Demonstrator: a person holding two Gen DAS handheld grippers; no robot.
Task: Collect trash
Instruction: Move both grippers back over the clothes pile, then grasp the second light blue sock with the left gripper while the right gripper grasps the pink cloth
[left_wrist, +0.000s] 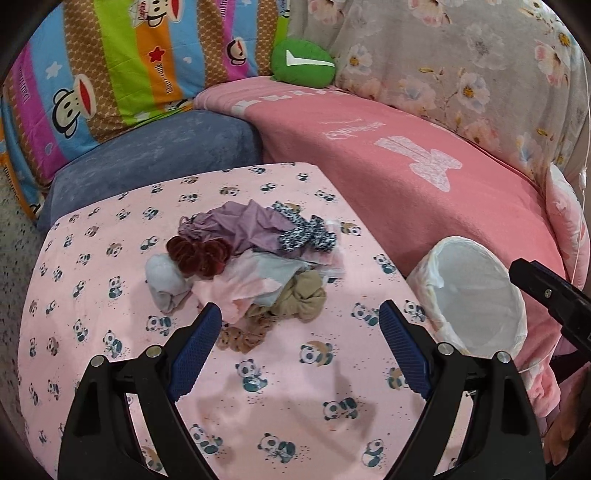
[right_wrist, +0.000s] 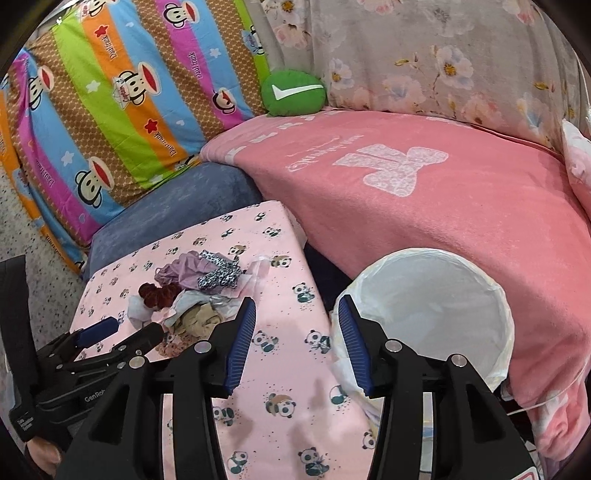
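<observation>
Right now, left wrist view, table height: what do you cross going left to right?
speckled floor → panda-print table cover → white cloth roll → dark red scrunchie → tan scrunchie → white-lined bin → right gripper, only partly in view at the edge.

Both grippers: black plastic frame, silver screws, blue ribbed finger pads (left_wrist: 192, 354)
</observation>
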